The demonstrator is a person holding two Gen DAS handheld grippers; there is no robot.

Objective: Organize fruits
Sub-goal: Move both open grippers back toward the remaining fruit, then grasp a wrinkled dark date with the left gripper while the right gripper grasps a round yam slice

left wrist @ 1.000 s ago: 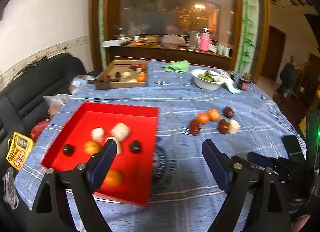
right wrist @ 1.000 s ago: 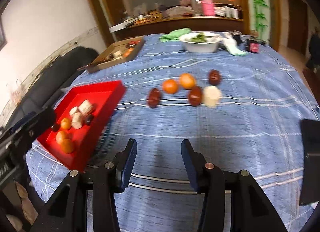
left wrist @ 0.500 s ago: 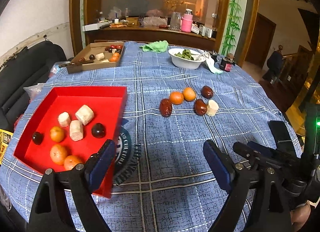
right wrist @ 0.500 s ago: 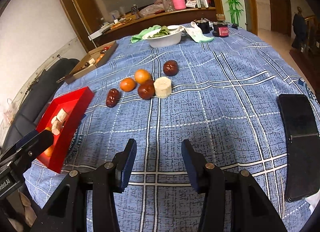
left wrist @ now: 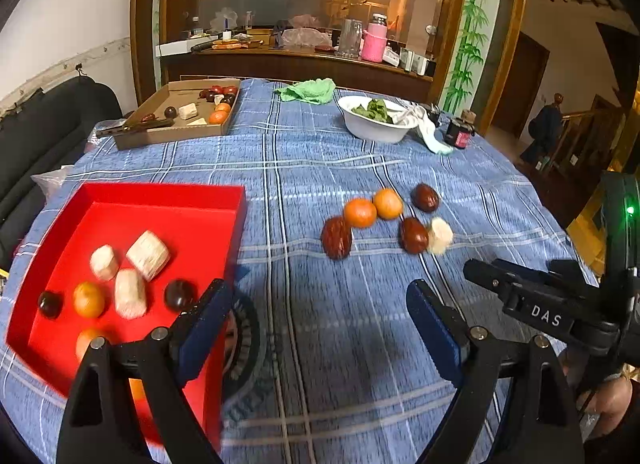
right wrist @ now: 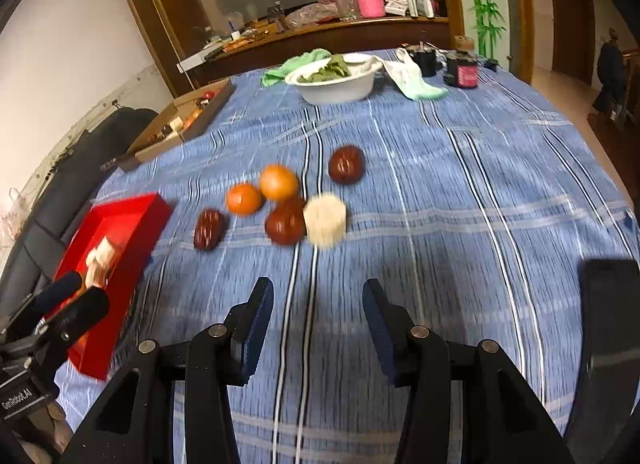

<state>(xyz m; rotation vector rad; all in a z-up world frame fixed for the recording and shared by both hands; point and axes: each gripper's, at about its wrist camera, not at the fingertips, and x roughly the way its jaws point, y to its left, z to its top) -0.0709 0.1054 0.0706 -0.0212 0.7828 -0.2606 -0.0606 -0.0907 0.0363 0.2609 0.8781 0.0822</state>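
Observation:
A red tray [left wrist: 168, 194] at the left holds several fruits: pale chunks [left wrist: 147, 255], oranges [left wrist: 89, 299] and dark round fruits [left wrist: 179, 294]. On the blue checked cloth lies a loose cluster: two oranges [right wrist: 243, 198], three dark red fruits [right wrist: 285, 224] and a pale chunk [right wrist: 325, 218]. It also shows in the left wrist view [left wrist: 360, 212]. My left gripper [left wrist: 316, 316] is open and empty, over the tray's near right corner. My right gripper [right wrist: 318, 310] is open and empty, a short way in front of the cluster.
A cardboard box [left wrist: 160, 136] with more fruit sits at the far left. A white bowl [right wrist: 336, 88] of greens, a green cloth [left wrist: 308, 90], a white cloth and dark jars [right wrist: 462, 72] stand at the back. A dark phone [right wrist: 608, 328] lies at the right.
Both grippers have moved forward toward the fruit cluster, which looks larger and nearer now. Both stay open and empty.

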